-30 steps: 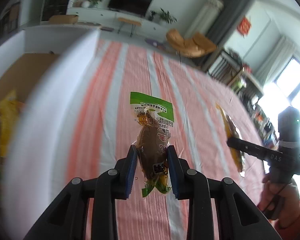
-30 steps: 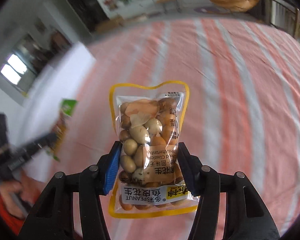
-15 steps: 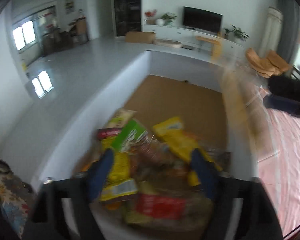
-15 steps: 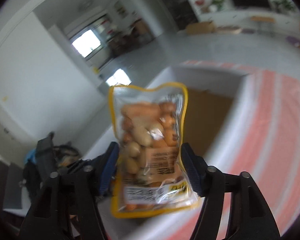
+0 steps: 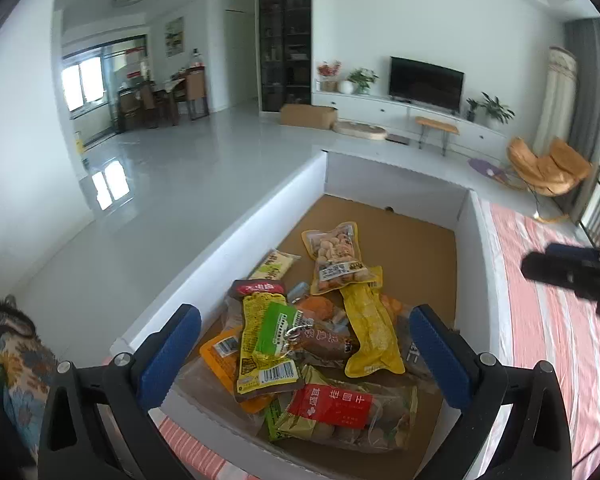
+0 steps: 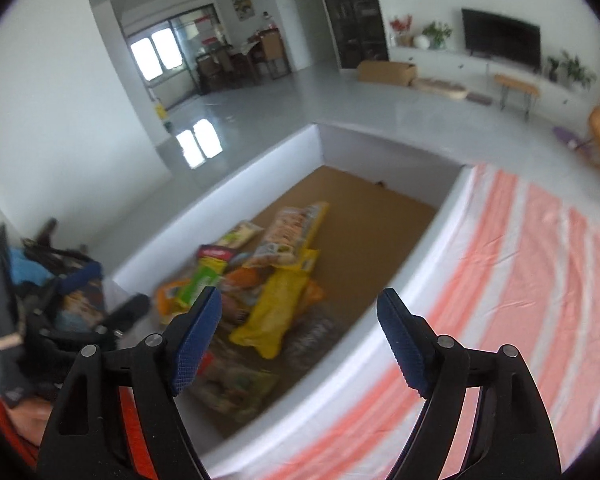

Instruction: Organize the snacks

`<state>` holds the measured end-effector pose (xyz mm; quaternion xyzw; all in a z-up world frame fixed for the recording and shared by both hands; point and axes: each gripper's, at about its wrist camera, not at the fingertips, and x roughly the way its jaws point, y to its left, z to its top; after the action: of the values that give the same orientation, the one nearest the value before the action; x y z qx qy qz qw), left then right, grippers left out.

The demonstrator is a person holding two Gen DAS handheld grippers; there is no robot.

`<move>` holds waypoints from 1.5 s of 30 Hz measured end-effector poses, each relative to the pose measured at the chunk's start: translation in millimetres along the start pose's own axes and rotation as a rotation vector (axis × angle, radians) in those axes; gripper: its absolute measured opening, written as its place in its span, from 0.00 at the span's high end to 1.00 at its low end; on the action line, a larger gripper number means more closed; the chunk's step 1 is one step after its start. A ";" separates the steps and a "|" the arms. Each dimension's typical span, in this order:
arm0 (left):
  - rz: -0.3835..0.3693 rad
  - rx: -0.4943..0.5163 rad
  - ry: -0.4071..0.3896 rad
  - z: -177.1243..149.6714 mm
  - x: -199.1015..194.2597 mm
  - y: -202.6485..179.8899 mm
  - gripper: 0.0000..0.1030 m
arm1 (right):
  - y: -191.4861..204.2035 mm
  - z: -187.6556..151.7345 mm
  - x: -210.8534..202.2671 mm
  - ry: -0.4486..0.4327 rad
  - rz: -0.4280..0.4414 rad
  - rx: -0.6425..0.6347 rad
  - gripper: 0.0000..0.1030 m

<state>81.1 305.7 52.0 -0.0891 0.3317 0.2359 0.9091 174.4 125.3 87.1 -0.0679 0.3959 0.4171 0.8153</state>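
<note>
A white box (image 5: 260,216) with a brown floor holds several snack packets. The green-labelled packet (image 5: 296,334) lies on top of the pile and the peanut packet (image 5: 338,258) lies behind it. My left gripper (image 5: 306,356) is open and empty above the pile. My right gripper (image 6: 300,340) is open and empty above the box's near right wall (image 6: 380,332). The peanut packet (image 6: 290,232) shows blurred in the right wrist view. The right gripper also shows at the right edge of the left wrist view (image 5: 572,272).
The box stands on a red and white striped cloth (image 6: 520,280), which runs to the right (image 5: 560,340). A patterned cushion (image 5: 8,364) lies left of the box. Beyond it is a living room floor with a TV unit (image 5: 424,80).
Both grippers swung from the striped cloth to the box and opened. The green-labelled packet and the peanut packet left the jaws and now lie in the box.
</note>
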 end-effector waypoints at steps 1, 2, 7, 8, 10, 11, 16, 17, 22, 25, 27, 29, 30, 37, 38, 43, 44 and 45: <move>0.028 -0.013 0.003 0.1 -2.3 1.3 0.00 | -0.4 -0.2 -2.0 0.004 -0.012 -0.004 0.19; 0.062 -0.018 0.002 -0.1 -3.9 1.7 0.00 | -0.4 -1.3 -3.7 0.008 -0.027 -0.004 0.19; 0.163 0.000 -0.026 -7.6 -10.3 4.7 0.00 | -0.5 -7.4 -6.6 0.029 -0.048 0.014 0.19; 0.158 0.003 -0.018 -8.9 -10.8 5.2 0.00 | -0.4 -7.0 -6.5 0.035 -0.046 0.016 0.19; 0.157 0.009 -0.012 -10.4 -10.9 5.2 0.00 | 2.6 -9.9 -3.2 0.050 -0.049 0.013 0.19; 0.168 0.021 -0.013 -12.0 -11.2 4.1 0.00 | 4.4 -11.4 -1.9 0.055 -0.051 0.007 0.19; 0.193 0.074 -0.022 -16.0 -16.0 -2.2 0.00 | 13.2 -14.6 1.9 0.074 -0.067 -0.028 0.19; 0.199 0.082 -0.028 -15.7 -17.6 -3.6 0.00 | 14.1 -14.9 1.6 0.074 -0.067 -0.031 0.19; 0.208 0.094 -0.051 -11.4 -23.7 -7.8 0.00 | 18.2 -14.3 -0.9 0.072 -0.087 -0.053 0.19; 0.200 0.090 -0.054 -9.8 -25.8 -7.0 0.00 | 22.1 -13.8 -1.9 0.075 -0.102 -0.070 0.19; 0.207 0.093 -0.050 -9.4 -25.6 -7.1 0.00 | 24.1 -14.1 -1.5 0.077 -0.107 -0.080 0.19; 0.201 0.093 -0.036 -9.4 -24.1 -5.3 0.00 | 26.0 -14.5 0.0 0.079 -0.110 -0.086 0.19; 0.195 0.091 -0.027 -9.8 -22.5 -4.4 0.00 | 27.2 -14.9 1.8 0.083 -0.111 -0.091 0.19; 0.170 0.070 0.009 -13.6 -15.0 3.6 0.00 | 34.6 -17.4 10.4 0.100 -0.109 -0.111 0.19; 0.168 0.067 0.008 -13.6 -15.0 4.4 0.00 | 35.5 -17.7 11.4 0.100 -0.109 -0.114 0.19; 0.146 0.044 -0.001 -11.9 -14.9 8.6 0.00 | 37.2 -16.9 14.2 0.102 -0.114 -0.120 0.19; 0.151 0.036 -0.002 -11.9 -15.3 9.7 0.00 | 37.2 -16.7 15.0 0.101 -0.114 -0.119 0.19; 0.159 0.027 0.001 -11.5 -15.6 10.8 0.00 | 37.3 -16.5 15.5 0.101 -0.114 -0.117 0.19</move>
<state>58.9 305.7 53.2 -0.0505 0.3412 0.3030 0.8884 142.6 151.7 73.2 -0.1588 0.4069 0.3887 0.8113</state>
